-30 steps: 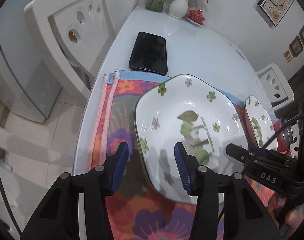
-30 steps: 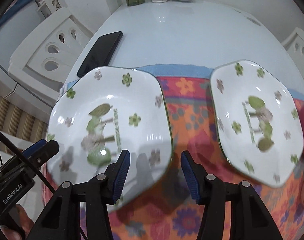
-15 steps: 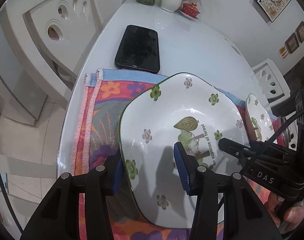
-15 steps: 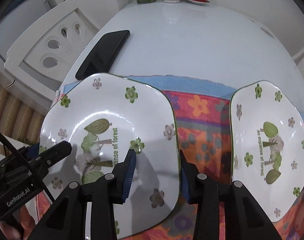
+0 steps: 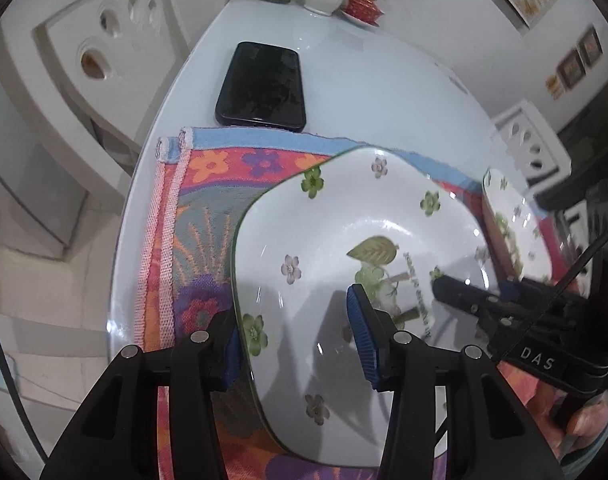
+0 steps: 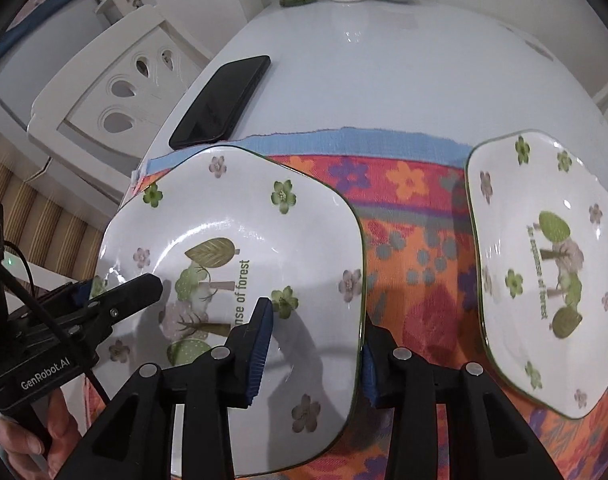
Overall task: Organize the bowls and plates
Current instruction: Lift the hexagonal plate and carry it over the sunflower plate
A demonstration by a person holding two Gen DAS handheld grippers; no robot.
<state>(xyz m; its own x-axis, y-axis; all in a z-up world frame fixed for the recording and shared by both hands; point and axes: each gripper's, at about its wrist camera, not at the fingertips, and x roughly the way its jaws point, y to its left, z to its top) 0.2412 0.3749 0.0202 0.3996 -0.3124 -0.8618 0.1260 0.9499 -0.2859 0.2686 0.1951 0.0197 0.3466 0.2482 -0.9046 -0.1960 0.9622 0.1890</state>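
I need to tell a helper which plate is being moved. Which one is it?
On the white table lies a flowered mat with two matching tree-print plates. It is the plate nearest the black phone, the gripped plate, with tongs straddling both its side rims.

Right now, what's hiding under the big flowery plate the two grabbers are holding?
Under the big plate you can see the colourful flowered mat sticking out around it, lying on the white table. Anything directly beneath the plate's middle is covered, so I can't tell.
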